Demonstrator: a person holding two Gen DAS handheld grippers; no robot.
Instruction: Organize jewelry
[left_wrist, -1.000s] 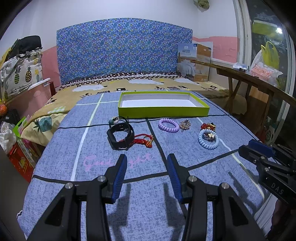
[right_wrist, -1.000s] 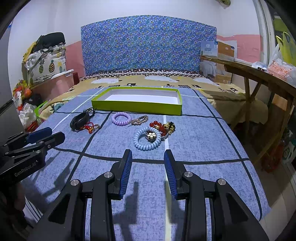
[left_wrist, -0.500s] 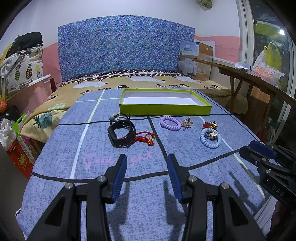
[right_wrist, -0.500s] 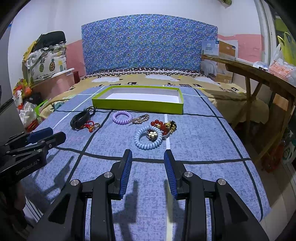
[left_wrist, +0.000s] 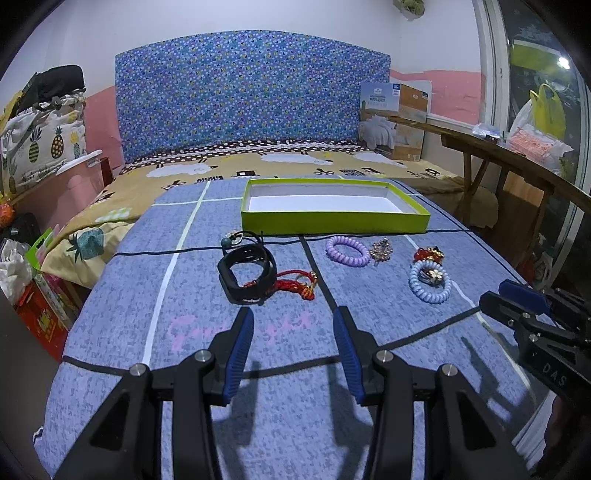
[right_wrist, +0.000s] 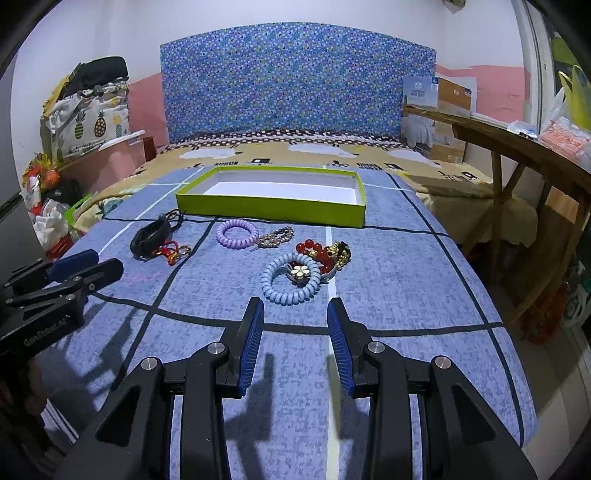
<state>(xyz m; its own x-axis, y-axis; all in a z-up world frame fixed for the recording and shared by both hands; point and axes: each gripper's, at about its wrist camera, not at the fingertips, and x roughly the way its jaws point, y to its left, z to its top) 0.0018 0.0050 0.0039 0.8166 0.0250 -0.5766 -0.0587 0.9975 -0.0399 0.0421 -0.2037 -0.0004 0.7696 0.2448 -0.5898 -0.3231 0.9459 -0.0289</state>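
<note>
While spread wide with nothing between the blue pads, left gripper (left_wrist: 293, 317) hovers over the blue bedspread (left_wrist: 288, 413), just short of black band (left_wrist: 246, 273) and red cord bracelet (left_wrist: 295, 286). Right gripper (right_wrist: 295, 308), equally parted and empty, sits just short of light-blue coil tie (right_wrist: 290, 282), red beads (right_wrist: 317, 251) touching it. Beyond, purple coil tie (right_wrist: 236, 233), then green tray (right_wrist: 269, 208), holding no jewelry.

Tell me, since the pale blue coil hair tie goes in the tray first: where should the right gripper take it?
Take the blue hair tie by its near arc, coming from above with the right gripper, one finger inside the ring and one outside. It lies flat, and a flower charm and red beads crowd its far side; the near side is bare.
</note>
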